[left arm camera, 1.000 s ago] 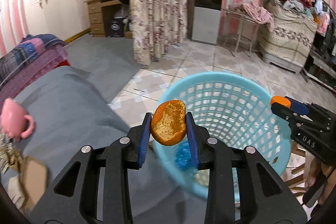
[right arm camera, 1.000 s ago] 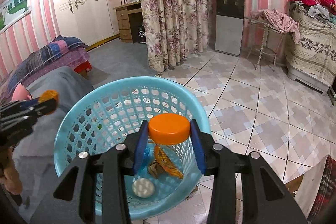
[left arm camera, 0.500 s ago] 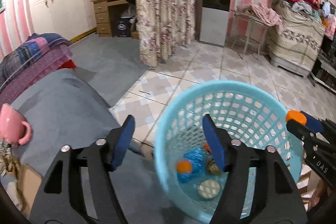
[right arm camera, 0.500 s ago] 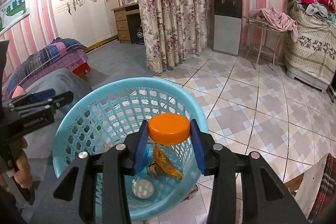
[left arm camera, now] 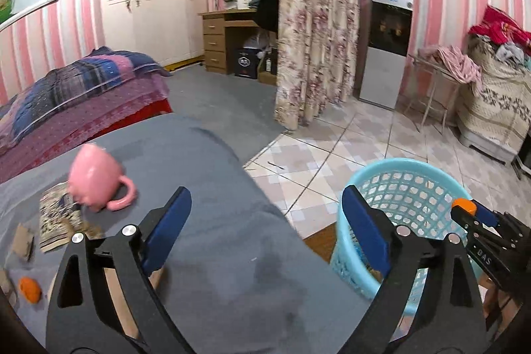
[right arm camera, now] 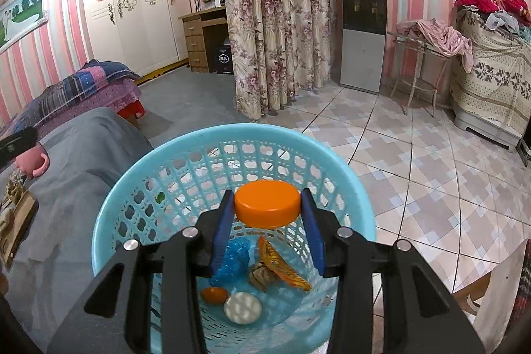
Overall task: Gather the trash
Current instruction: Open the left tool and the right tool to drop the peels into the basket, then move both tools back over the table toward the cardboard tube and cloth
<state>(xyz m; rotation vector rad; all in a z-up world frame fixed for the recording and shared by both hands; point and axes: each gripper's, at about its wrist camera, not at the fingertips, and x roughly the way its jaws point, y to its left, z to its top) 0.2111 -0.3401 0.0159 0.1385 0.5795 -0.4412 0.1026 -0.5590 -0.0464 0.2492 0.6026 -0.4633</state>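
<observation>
The right tool (right arm camera: 268, 229) is clamped on an orange round cap (right arm camera: 267, 203), held directly over the mouth of the light-blue mesh basket (right arm camera: 159, 168). Below the cap, on the basket floor, lie a crumpled blue wrapper (right arm camera: 232, 261), an orange-yellow wrapper (right arm camera: 282, 264), a small orange piece (right arm camera: 214, 294) and a white round pad (right arm camera: 242, 307), so several bits of trash are already collected. The cap looks like the next to go in: it only needs letting go.

The left tool (left arm camera: 265, 228) has just been opening and now stands wide with nothing between its blue pads (left arm camera: 363, 231). It points at the grey-covered worktop (left arm camera: 232, 254), with the basket at its right and the right tool's orange-tipped nose near the basket rim. Out to the left on the cloth sit a pink mug (left arm camera: 96, 179), a patterned paper packet (left arm camera: 58, 221) beside it, a piece of brown card (left arm camera: 23, 243) and, nearest, a small orange scrap (left arm camera: 30, 287). In my judgement the task is partway done: the packet, card and scrap on the left remain to be picked up, while the mug probably stays
</observation>
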